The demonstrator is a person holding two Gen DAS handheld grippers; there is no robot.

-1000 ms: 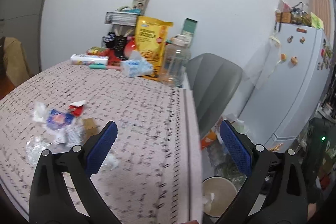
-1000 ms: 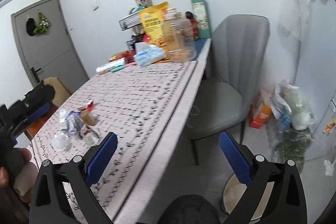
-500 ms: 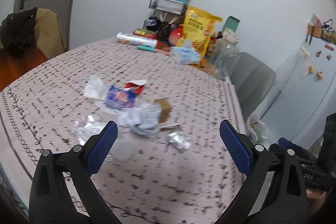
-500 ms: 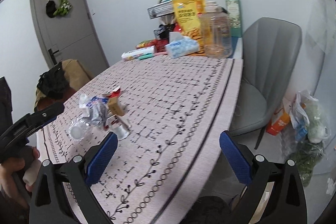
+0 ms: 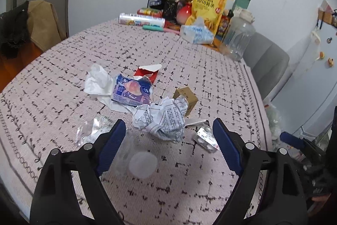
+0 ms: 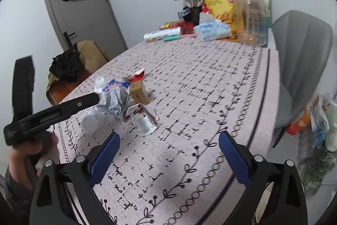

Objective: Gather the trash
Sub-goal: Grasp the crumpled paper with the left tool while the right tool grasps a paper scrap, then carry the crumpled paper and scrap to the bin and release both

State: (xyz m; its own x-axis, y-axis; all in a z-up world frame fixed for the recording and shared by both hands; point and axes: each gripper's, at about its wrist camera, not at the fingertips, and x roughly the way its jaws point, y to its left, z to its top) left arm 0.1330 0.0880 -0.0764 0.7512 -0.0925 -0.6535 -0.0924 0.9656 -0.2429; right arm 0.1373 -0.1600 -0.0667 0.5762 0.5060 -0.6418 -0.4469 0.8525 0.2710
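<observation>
A table (image 5: 210, 81) with a pink patterned cloth has a small heap of trash near its middle. In the heap are a crumpled paper (image 5: 163, 119) with print on it, a white tissue (image 5: 98, 80), a blue and purple wrapper (image 5: 131, 91), a torn red and white packet (image 5: 147, 72), a little brown box (image 5: 186, 98), a silver pill pack (image 5: 207, 138) and a see-through plastic cup (image 5: 134, 158) lying on its side.

The left gripper (image 5: 168, 144) hangs just over the near side of the heap. Its blue jaws stand wide apart but have just been closing a bit. The plastic cup and the near edge of the crumpled paper lie between them. The jaws do not press on anything, so it holds nothing.

The right gripper (image 6: 168, 155) hangs over a bare part of the cloth, near the table edge. Its jaws are wide apart and it holds nothing. The heap lies a little ahead of it and to the left. From the right wrist view, a hand (image 6: 31, 151) holds the left gripper's handle, and the dark finger (image 6: 63, 109) of that gripper reaches over the heap.

At the far end of the table stand a yellow snack bag (image 5: 210, 7), a clear jar (image 5: 238, 35) and a tissue pack (image 5: 197, 32). A grey chair (image 6: 301, 69) stands beside the table.
</observation>
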